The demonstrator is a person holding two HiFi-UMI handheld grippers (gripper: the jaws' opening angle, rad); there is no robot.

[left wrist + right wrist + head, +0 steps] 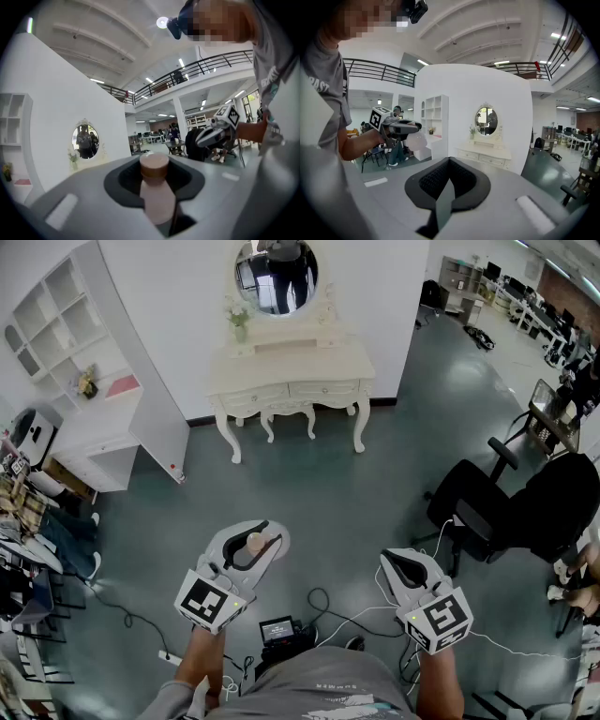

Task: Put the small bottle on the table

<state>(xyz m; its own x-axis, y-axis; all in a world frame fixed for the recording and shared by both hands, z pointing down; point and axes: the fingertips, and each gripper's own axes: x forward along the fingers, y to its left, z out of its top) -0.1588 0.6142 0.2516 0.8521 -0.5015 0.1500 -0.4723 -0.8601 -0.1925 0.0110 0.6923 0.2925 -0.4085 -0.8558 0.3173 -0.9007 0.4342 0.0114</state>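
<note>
Sitting between the jaws of the left claw, the bottle has a pale pinkish body and a brown cap, and in the left gripper view it stands upright in the dark recess of the pads, which press on its sides. The claw is clenched on it and holds it in the air over the grey-green floor, low in the head view and left of centre. The marker cube at the back of that claw faces up, with the person's forearm behind it.

The right claw hangs level with the left one and well apart from it, to the right. Its jaws are pressed together with nothing between them, as the right gripper view shows.

Black cables trail over the floor between and below the two claws. Ahead, well apart from the bottle, the white surface with drawers and curved legs stands against the wall. An oval mirror rises at its back and a small vase of flowers stands at its left end. A white shelf unit stands to the left of it, and a black chair is on the right
</note>
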